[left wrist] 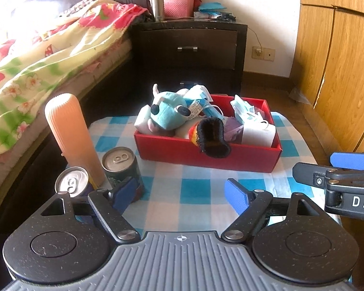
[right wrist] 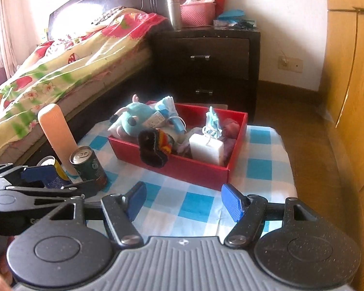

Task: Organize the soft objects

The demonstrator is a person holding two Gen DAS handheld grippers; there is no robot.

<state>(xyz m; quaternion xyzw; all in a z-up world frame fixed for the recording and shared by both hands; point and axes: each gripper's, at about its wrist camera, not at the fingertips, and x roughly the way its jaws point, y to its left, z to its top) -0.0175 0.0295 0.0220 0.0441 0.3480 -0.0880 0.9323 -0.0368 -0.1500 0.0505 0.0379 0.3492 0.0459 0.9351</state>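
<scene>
- The left gripper (left wrist: 182,195) hovered over the near part of the blue-and-white checked tablecloth (left wrist: 196,189), its blue-padded fingers (left wrist: 236,197) spread wide apart and gripping nothing.
- The right gripper (right wrist: 183,202) hung beside it over the same cloth, likewise spread wide with nothing between its pads; from the left wrist view only its side showed at the right edge.
- The red box (left wrist: 230,158) sat on the cloth ahead of both grippers, toward the far side of the table.
- Inside it lay a teal plush toy (left wrist: 168,115) at the left end, with blue face masks (left wrist: 242,112) piled behind and to the right.
- A white block (right wrist: 206,149), perhaps a sponge, stood in the box's near right corner.
- A black fuzzy sock with a striped cuff (left wrist: 212,138) draped over the box's near wall, its end hanging outside.
- Two drink cans (left wrist: 120,167) stood at the table's left edge, just beside a tall ribbed peach bottle (left wrist: 71,135).
- Beyond the table stood a bed with a floral quilt (left wrist: 41,65) and a dark nightstand (left wrist: 191,46).
</scene>
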